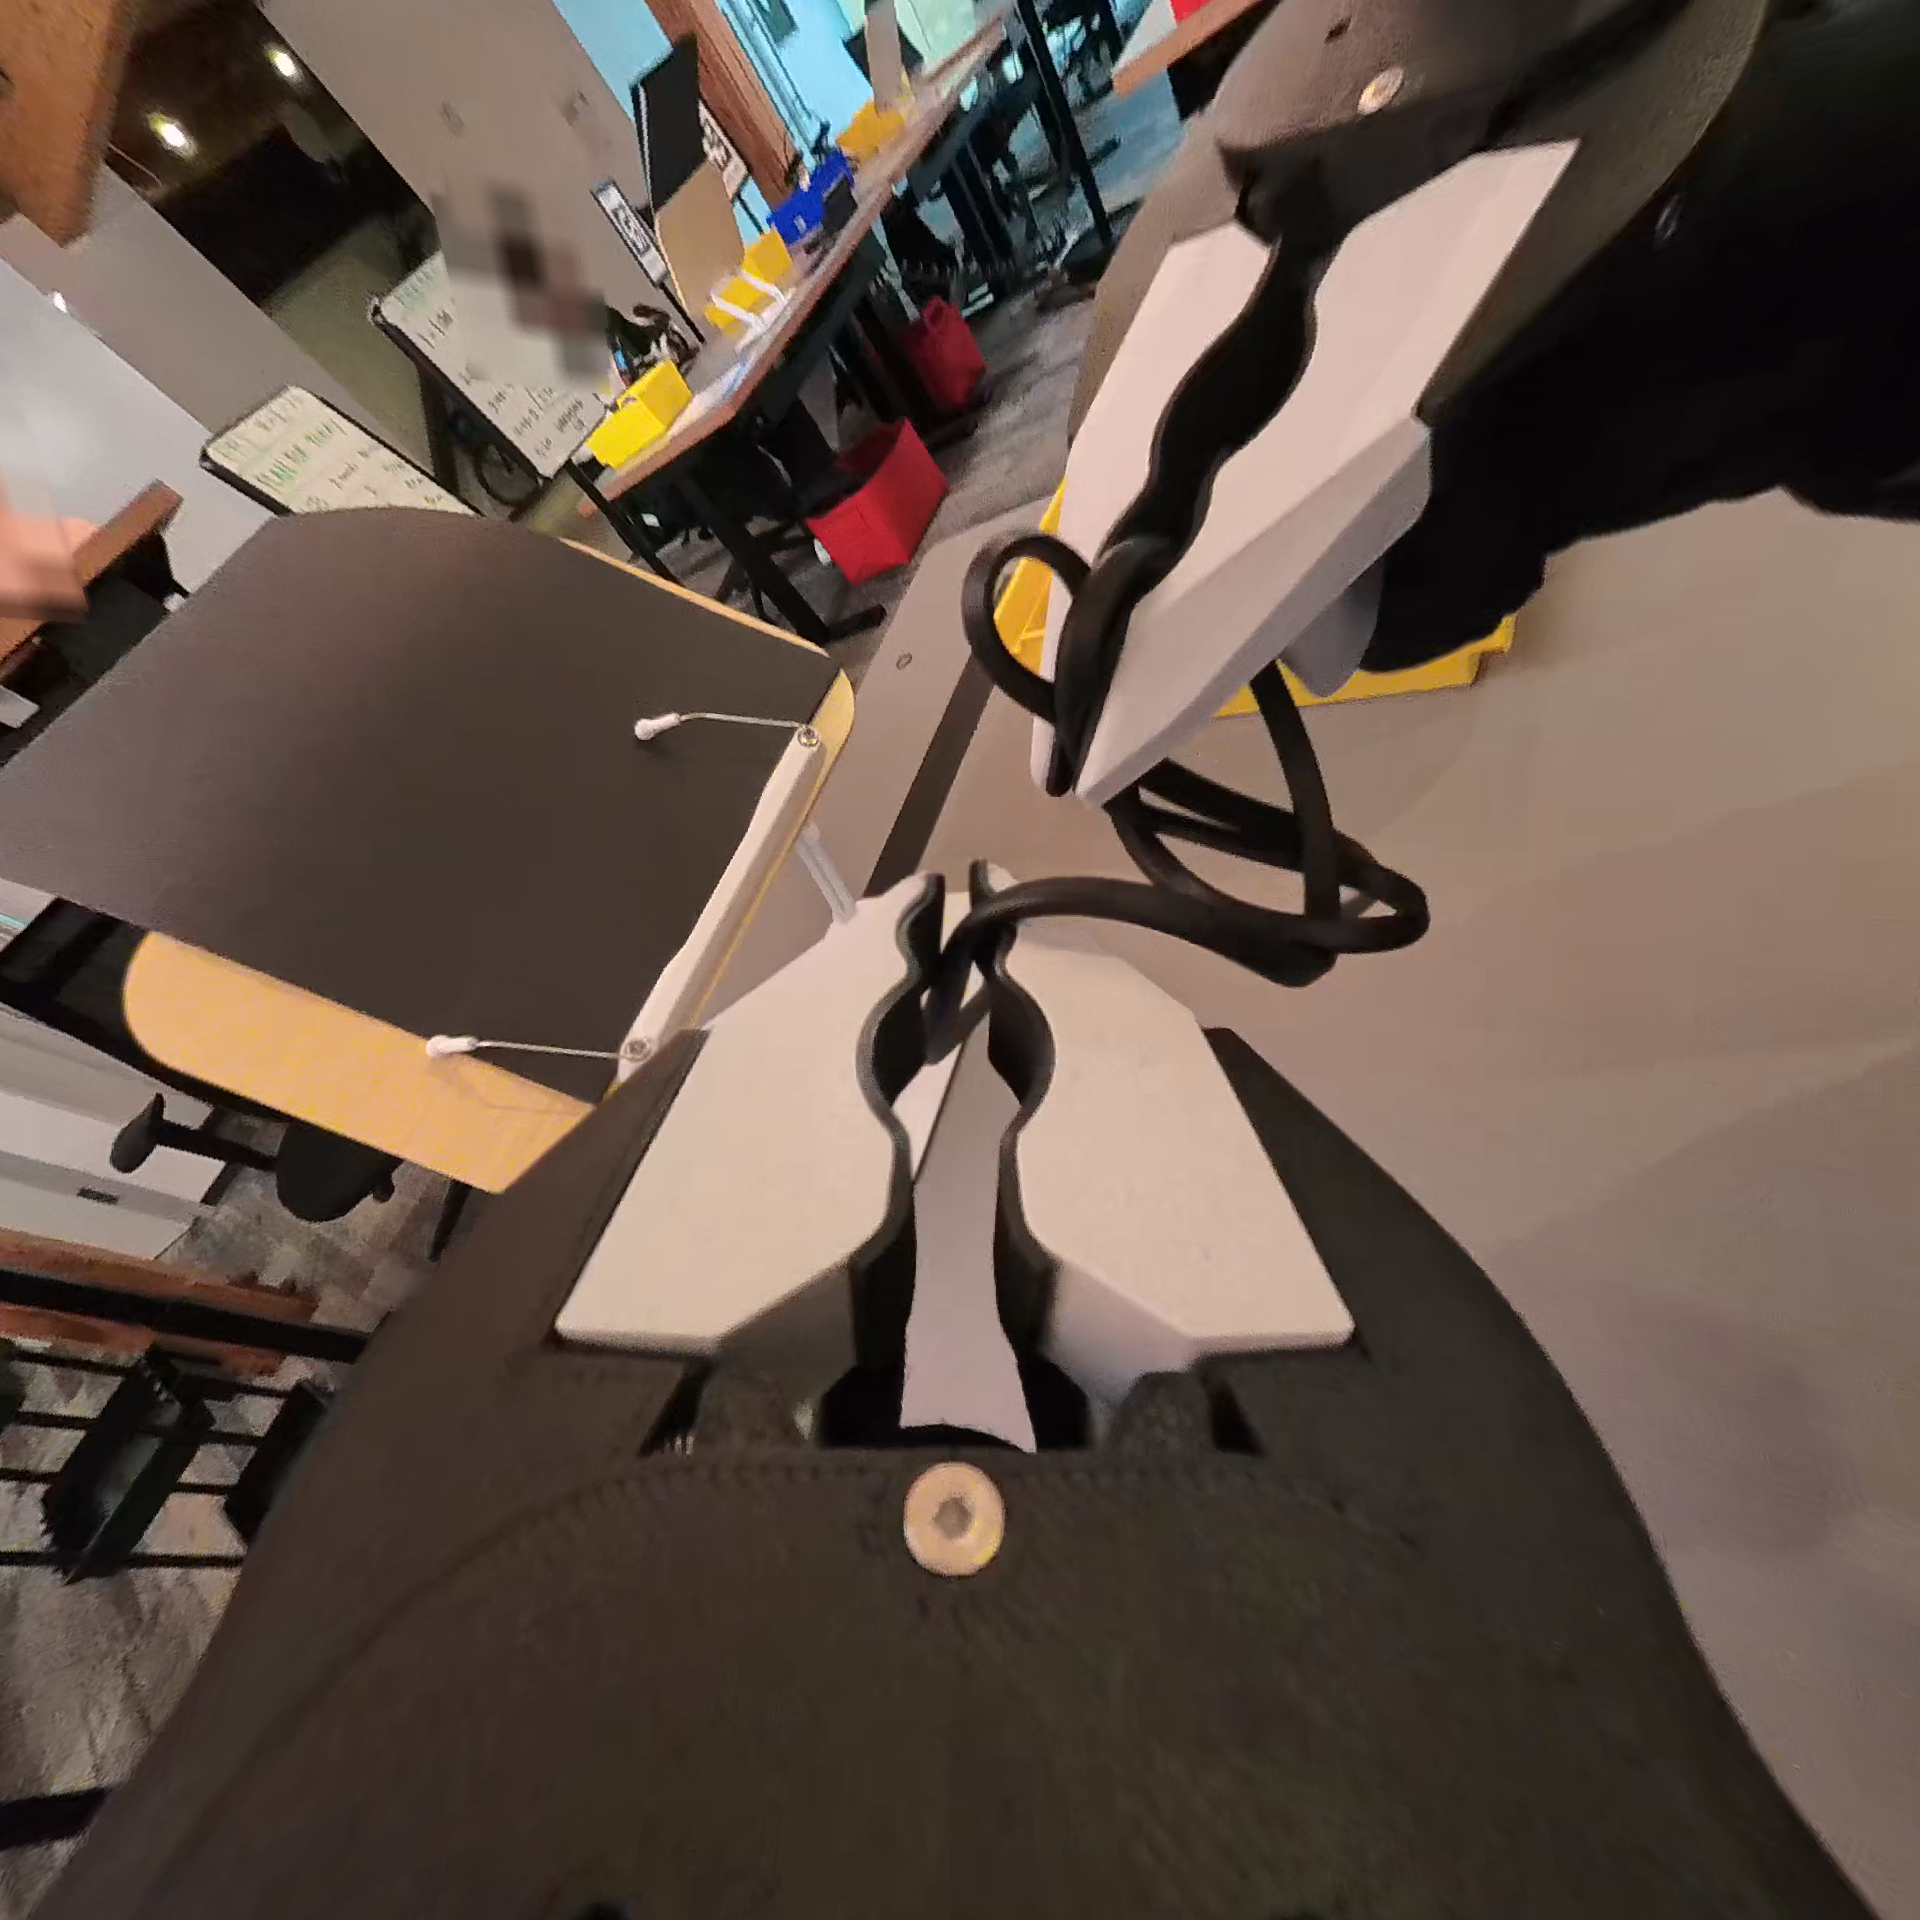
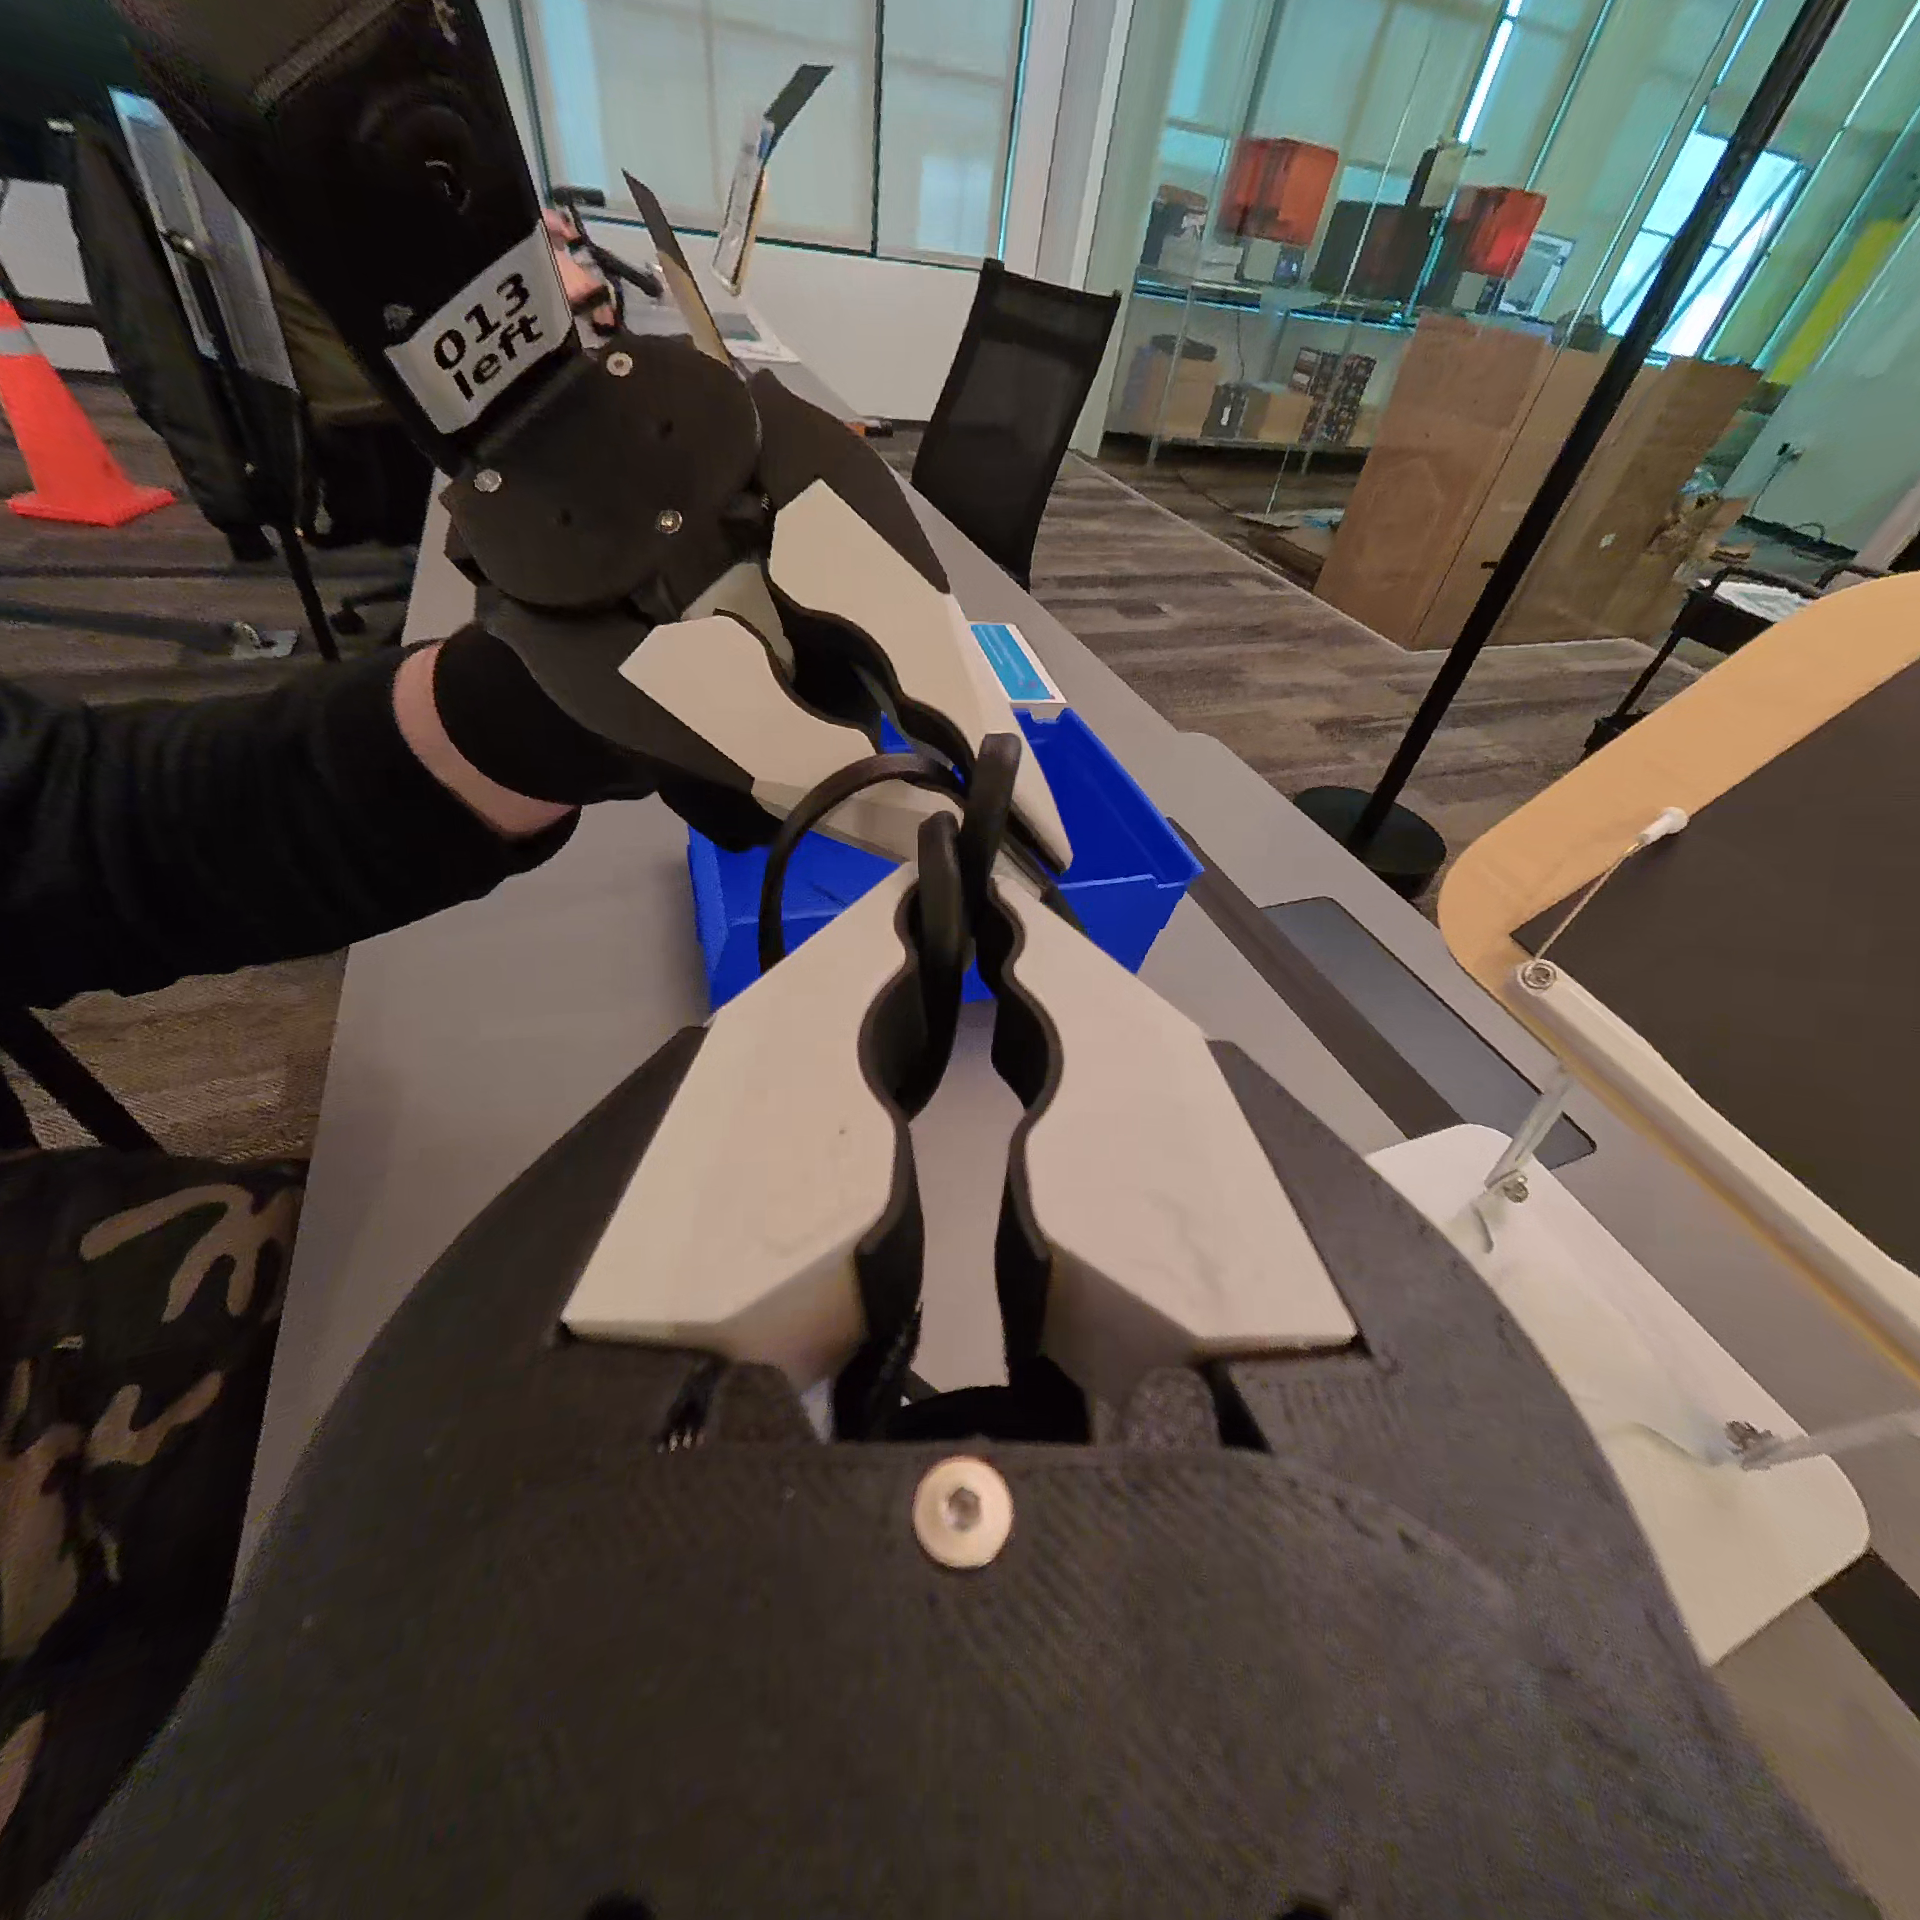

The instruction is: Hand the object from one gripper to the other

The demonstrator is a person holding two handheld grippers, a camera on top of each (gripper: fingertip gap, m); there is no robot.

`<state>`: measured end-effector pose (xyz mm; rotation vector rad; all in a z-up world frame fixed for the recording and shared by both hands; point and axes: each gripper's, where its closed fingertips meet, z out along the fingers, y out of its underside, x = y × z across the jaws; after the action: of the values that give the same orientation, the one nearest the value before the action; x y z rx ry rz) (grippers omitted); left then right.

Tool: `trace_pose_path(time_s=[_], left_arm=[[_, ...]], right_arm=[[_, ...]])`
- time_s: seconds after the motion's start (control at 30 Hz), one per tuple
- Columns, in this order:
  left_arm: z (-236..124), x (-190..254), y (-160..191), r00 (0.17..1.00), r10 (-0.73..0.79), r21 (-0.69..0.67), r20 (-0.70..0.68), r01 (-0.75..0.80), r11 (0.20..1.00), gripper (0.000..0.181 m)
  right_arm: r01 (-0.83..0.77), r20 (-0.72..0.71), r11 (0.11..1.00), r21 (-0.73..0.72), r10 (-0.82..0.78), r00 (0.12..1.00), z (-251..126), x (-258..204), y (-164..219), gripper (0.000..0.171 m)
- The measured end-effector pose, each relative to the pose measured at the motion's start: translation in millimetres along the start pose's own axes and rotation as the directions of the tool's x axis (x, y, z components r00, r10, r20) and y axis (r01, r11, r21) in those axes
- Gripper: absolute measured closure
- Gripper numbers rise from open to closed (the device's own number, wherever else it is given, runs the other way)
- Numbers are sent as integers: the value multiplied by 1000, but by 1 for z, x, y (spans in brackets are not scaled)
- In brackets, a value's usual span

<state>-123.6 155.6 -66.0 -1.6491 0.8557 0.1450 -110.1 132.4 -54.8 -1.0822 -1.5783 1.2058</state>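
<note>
A coiled black cable [image 1: 1299,920] hangs in the air between both grippers. My left gripper [image 1: 961,904] is shut on one strand of it at the fingertips. My right gripper [image 1: 1070,779] comes in from the upper right and is shut on another loop. In the right wrist view the cable [image 2: 790,831] loops between my right gripper [image 2: 961,883] and the left gripper [image 2: 977,821], whose tips almost touch. A hand in a black glove [image 2: 499,727] holds the left gripper.
Below lies a grey table [image 2: 499,997] with a blue bin [image 2: 1101,831] under the grippers and a yellow bin [image 1: 1444,655]. A black board with a tan edge [image 1: 364,727] stands beside it. A black chair [image 2: 1008,416] and an orange cone [image 2: 52,436] stand farther off. Both grippers' tips are close together, under 4 cm apart.
</note>
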Motion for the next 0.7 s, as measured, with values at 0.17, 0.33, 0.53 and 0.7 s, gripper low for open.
trace_pose_path(time_s=[0.17, 0.33, 0.53, 0.7], left_arm=[[-2, 6, -14, 988, -126, 97, -87, 135, 986, 176], [-3, 2, -17, 953, -260, 152, -159, 284, 947, 171], [-11, 7, -26, 899, -325, 208, -295, 392, 896, 162], [-5, 21, -24, 871, -332, 170, -362, 412, 895, 143]], right_arm=[[31, -28, 999, 37, -30, 999, 4, 2, -3, 168], [16, -47, 999, 47, -14, 999, 3, 5, -5, 168], [0, -64, 998, 58, 4, 998, 0, 11, -5, 168], [2, -58, 996, 89, 3, 998, 4, 7, -9, 168]])
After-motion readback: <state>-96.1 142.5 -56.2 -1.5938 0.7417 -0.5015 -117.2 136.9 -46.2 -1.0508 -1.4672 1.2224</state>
